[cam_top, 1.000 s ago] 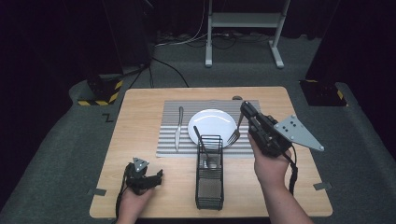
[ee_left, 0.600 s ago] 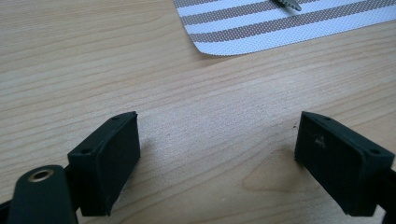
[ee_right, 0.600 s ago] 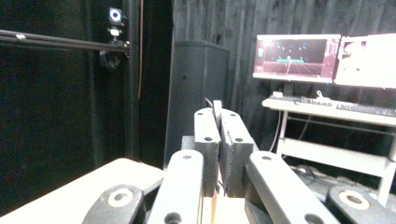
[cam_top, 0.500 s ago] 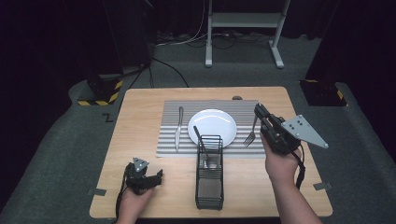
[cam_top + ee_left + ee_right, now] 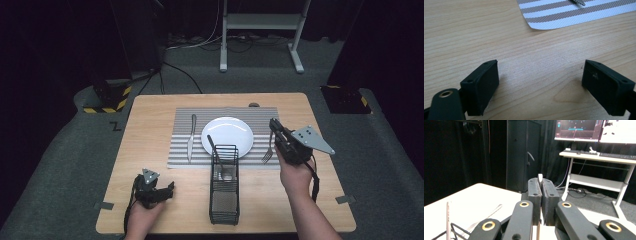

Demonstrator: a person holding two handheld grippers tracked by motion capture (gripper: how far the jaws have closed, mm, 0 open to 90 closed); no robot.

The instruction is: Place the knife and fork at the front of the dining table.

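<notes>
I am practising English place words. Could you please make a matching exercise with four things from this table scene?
Things:
1. round white plate
2. silver table knife
3. silver fork
4. black wire caddy

Places:
A. left of the plate
B. held in the right gripper
C. near the table's front edge
D. middle of the striped placemat

Pairs: 1-D, 2-A, 3-B, 4-C

The fork handle is hidden between the right gripper pads; only its tip protrudes.
</notes>
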